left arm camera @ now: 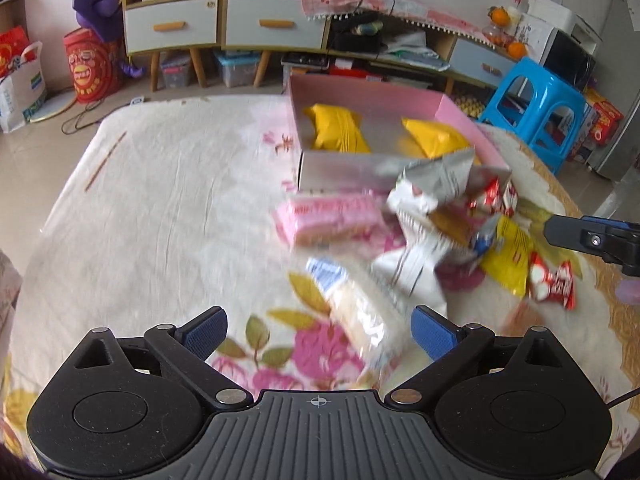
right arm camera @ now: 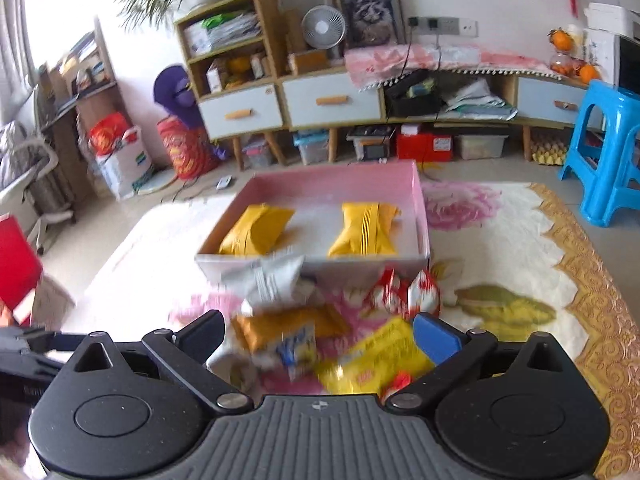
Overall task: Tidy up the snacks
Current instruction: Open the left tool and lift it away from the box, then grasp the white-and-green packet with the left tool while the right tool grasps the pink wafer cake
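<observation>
left wrist view: pink box [left arm camera: 460, 114] held two yellow packets [left arm camera: 338, 130]; nearer than the box lay a loose heap of about eight snacks on the table [left arm camera: 140, 220]. left gripper [left arm camera: 318, 334] and right gripper [right arm camera: 318, 332] both stood with fingers wide, holding nothing. risk: overlapping wrappers, so closing fingers could pinch two or scatter them.

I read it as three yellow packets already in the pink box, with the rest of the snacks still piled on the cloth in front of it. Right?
Not quite: the pink box holds two yellow packets, not three, as the right wrist view shows. The rest of the snacks do still lie piled on the cloth in front of it.
</observation>
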The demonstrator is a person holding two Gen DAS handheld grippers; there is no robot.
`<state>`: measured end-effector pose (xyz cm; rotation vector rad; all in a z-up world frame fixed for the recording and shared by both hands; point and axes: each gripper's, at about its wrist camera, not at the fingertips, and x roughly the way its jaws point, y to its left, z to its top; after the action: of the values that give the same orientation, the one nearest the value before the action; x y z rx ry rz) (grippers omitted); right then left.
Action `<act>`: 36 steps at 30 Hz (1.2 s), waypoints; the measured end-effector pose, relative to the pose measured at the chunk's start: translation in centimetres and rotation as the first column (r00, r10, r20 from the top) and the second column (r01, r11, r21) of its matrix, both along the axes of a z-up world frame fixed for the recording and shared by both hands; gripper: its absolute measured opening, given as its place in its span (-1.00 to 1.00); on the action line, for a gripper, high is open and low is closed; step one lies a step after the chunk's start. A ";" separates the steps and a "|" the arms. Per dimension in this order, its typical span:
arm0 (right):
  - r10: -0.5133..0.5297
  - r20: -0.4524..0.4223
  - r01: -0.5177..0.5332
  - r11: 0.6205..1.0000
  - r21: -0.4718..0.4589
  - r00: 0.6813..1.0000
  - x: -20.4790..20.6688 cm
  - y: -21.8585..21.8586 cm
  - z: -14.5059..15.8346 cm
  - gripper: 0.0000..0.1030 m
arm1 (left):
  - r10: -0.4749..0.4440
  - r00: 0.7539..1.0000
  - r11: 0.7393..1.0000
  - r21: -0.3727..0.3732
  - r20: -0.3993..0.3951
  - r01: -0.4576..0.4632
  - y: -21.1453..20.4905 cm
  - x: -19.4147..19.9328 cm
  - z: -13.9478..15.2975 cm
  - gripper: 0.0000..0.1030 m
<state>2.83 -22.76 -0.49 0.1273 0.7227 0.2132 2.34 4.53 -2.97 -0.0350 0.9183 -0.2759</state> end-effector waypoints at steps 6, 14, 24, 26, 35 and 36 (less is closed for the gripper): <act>0.055 -0.027 -0.054 0.998 0.023 0.998 -2.0 -0.6 -2.4 0.86 | -0.076 0.997 0.997 -0.028 0.026 0.077 -0.4 -2.4 -1.1 0.93; 0.159 -0.080 -0.162 0.986 -0.037 0.984 -4.2 0.1 -4.7 0.86 | -0.231 0.972 0.973 0.005 0.046 0.231 -2.1 -4.7 -3.5 0.93; 0.133 -0.147 -0.147 0.985 -0.094 0.980 -4.5 0.3 -6.8 0.86 | -0.306 0.945 0.951 0.001 0.112 0.308 -2.4 -5.0 -4.3 0.89; 0.131 -0.133 -0.146 0.982 -0.117 0.982 -4.5 0.3 -7.0 0.86 | -0.309 0.944 0.950 -0.005 0.114 0.311 -2.3 -4.9 -4.4 0.88; 0.154 -0.113 -0.170 0.973 -0.155 0.982 -4.4 0.8 -7.0 0.78 | -0.331 0.934 0.943 0.006 0.131 0.333 -2.5 -4.6 -4.2 0.44; 0.158 -0.111 -0.174 0.972 -0.156 0.981 -4.5 0.9 -7.0 0.75 | -0.335 0.933 0.941 0.011 0.132 0.337 -2.6 -4.7 -4.1 0.38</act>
<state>-1.66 -21.90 -7.51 -0.0823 0.8469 0.3076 -2.35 1.91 -7.11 0.1304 0.7877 -0.5960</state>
